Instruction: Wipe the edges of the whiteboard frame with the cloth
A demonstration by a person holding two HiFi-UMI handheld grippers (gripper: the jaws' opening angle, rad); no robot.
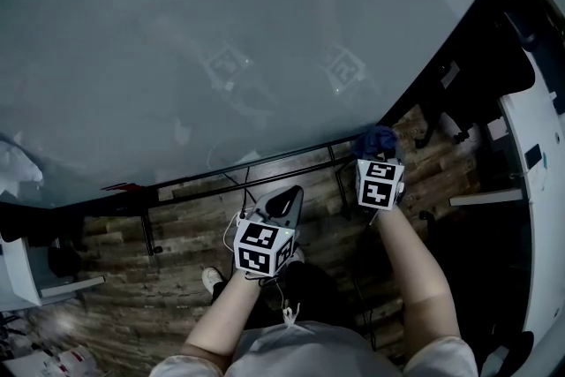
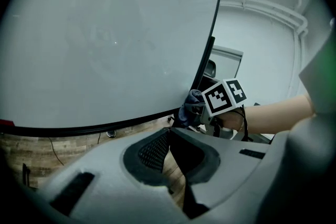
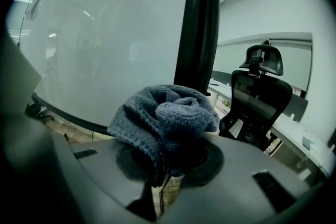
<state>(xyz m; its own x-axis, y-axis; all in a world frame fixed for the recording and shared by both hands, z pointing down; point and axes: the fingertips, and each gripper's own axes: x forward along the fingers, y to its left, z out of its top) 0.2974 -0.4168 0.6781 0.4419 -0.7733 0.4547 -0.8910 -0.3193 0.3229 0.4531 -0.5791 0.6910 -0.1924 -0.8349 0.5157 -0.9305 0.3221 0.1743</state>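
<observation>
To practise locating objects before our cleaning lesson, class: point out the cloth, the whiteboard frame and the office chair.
cloth [image 3: 163, 115]: right gripper view, bunched middle.
whiteboard frame [image 3: 191, 23]: right gripper view, black upright edge.
office chair [image 3: 260, 97]: right gripper view, backrest.

I saw the whiteboard [image 3: 115, 34] as smooth and glossy, carrying faint reflections. Its frame [image 3: 197, 18] looked like smooth black material with a slight sheen. The cloth [image 3: 163, 118] was a coarse blue-grey knit, soft and matt. The left gripper [image 2: 169, 136] had a matt grey plastic shell and a dark, finely meshed pad. The floor [image 1: 115, 278] read as worn, grainy wood planks.
</observation>
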